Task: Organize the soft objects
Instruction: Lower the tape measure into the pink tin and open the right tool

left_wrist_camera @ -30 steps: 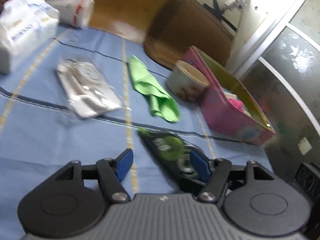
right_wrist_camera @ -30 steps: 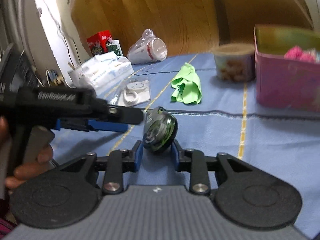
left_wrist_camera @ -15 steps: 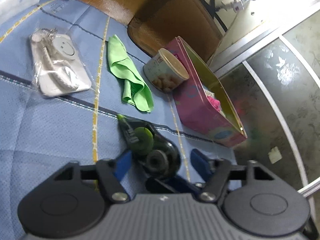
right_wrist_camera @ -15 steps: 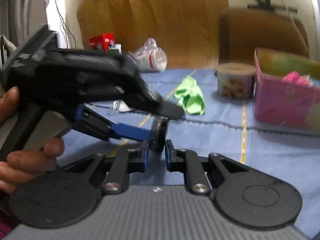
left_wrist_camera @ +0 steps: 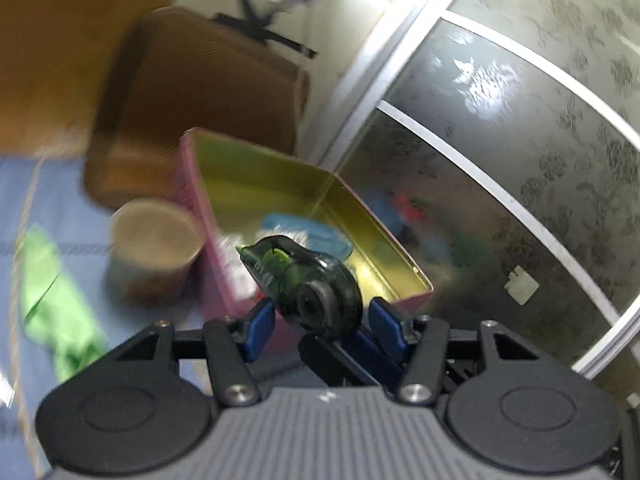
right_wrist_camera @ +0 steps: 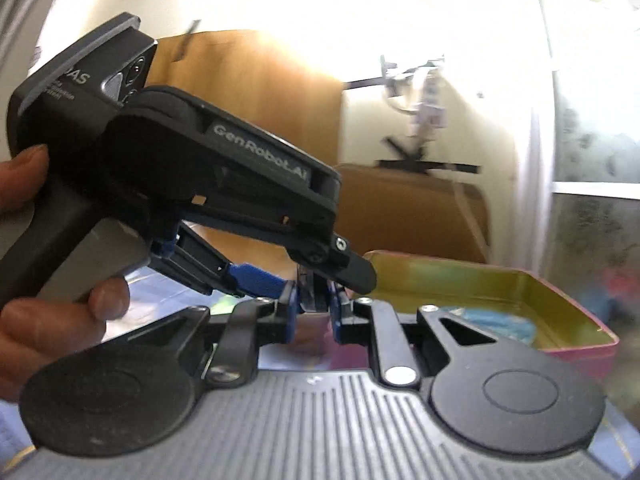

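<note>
the correction tape dispenser is in the air, nearest the left wrist camera at about 6 o'clock of that view, sitting between the blue pads of the left hand-held gripper. both hand-held grippers have just been closing with it between their pads. in this view there looks to be a sliver of gap on each side, so i cannot tell whether the left one truly bears on it. the right hand-held gripper has its fingers drawn close together, clamped on the thin edge of the same dispenser, with the left tool crossing in from 10 o'clock in the right wrist view, a hand on its handle.

just beyond, at 12 o'clock of the left view, stands the pink tin with its yellow inside, open, a blue soft thing lying in it. the carry looks nearly over the near wall. to do this well, i would keep one firm grip only, let the right one carry, and bring the dispenser fully past the rim before letting go, low inside, so it does not bounce off the wall.

farther left at 9 o'clock, the round tub touches or nearly touches the tin, and the green cloth lies on the blue desk; both are blurred.
</note>
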`<state>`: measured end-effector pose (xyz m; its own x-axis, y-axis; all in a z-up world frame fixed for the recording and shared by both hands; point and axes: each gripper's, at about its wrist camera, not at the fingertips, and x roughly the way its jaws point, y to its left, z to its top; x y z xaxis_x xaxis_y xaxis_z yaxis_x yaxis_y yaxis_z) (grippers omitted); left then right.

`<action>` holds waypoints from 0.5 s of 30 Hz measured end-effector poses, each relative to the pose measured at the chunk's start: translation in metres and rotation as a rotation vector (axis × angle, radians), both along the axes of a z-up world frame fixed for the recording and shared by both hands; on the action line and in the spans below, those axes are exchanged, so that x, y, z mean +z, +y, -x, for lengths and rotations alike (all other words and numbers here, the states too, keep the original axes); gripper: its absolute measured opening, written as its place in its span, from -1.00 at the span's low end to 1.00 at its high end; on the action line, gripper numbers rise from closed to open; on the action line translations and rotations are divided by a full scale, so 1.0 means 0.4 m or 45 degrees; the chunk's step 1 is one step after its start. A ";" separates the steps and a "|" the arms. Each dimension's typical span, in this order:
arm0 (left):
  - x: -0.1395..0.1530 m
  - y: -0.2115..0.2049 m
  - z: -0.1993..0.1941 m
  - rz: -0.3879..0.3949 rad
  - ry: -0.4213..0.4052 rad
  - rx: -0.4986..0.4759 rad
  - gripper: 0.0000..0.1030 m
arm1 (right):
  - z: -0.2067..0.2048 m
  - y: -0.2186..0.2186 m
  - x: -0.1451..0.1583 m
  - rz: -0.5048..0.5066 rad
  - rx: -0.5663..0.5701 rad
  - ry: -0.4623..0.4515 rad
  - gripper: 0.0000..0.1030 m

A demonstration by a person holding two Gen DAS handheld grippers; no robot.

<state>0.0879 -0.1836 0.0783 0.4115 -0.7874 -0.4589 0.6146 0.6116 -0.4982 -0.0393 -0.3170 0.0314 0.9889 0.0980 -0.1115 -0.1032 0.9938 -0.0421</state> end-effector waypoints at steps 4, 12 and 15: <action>-0.023 -0.095 -0.081 -0.028 0.015 -0.033 0.04 | -0.087 -0.063 -0.017 -0.026 -0.091 0.018 -0.62; -0.043 -0.127 -0.130 -0.051 -0.010 0.017 0.15 | -0.199 -0.132 -0.058 -0.100 -0.290 0.108 -0.08; -0.020 -0.055 -0.087 0.000 -0.078 0.042 0.21 | -0.162 -0.127 -0.053 -0.117 -0.327 0.072 -0.02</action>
<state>0.1226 -0.2056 0.0703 0.4643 -0.7730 -0.4324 0.6234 0.6320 -0.4604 0.0256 -0.3677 0.0104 0.9751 -0.1426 -0.1699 0.1527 0.9871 0.0482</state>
